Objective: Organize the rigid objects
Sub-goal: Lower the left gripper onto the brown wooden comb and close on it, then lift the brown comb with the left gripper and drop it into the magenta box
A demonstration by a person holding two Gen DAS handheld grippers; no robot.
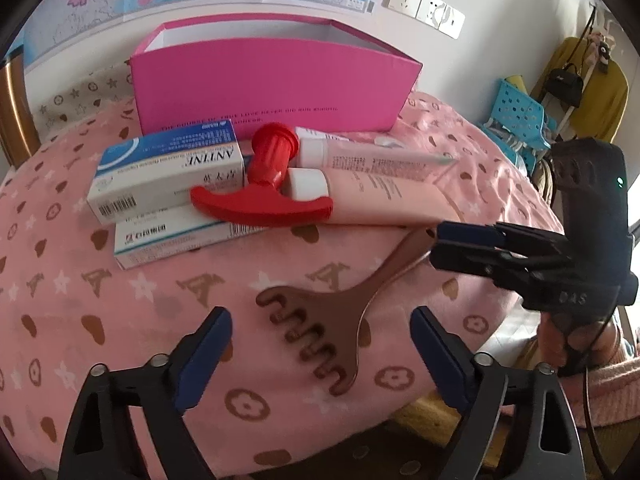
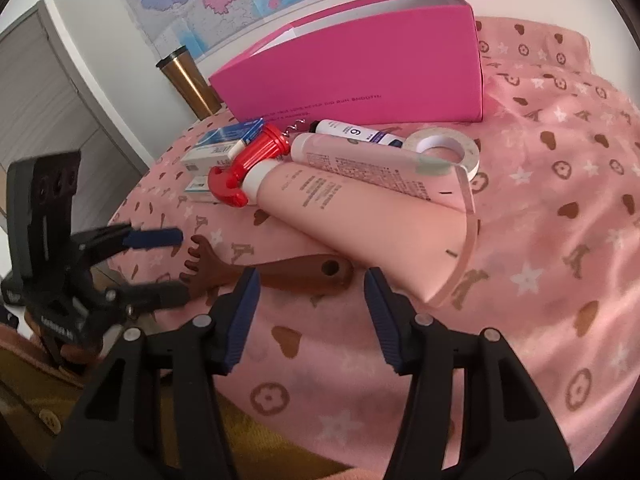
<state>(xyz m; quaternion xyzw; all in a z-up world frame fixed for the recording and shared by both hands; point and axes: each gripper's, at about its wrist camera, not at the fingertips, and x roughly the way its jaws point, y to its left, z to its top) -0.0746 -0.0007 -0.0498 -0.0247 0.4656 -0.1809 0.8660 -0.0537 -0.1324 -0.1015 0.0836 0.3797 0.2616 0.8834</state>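
Brown comb-like scraper (image 1: 320, 316), flat on pink blanket, toothed head just ahead of left hand-held gripper (image 1: 320, 344), handle end between jaws of right hand-held gripper (image 2: 310, 300); both parted, holding nothing; best pinched squarely across handle, lifted level toward pink box (image 1: 276, 80) beyond.

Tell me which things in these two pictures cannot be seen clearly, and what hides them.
- Inside of the pink box: both views, hidden by its own front wall.
- Corkscrew tip: right wrist view, mostly behind the red handle; unseen in the left view.
- Lower medicine box: left wrist view, top covered by the upper box.
- Comb handle end: left wrist view, behind the right claw.
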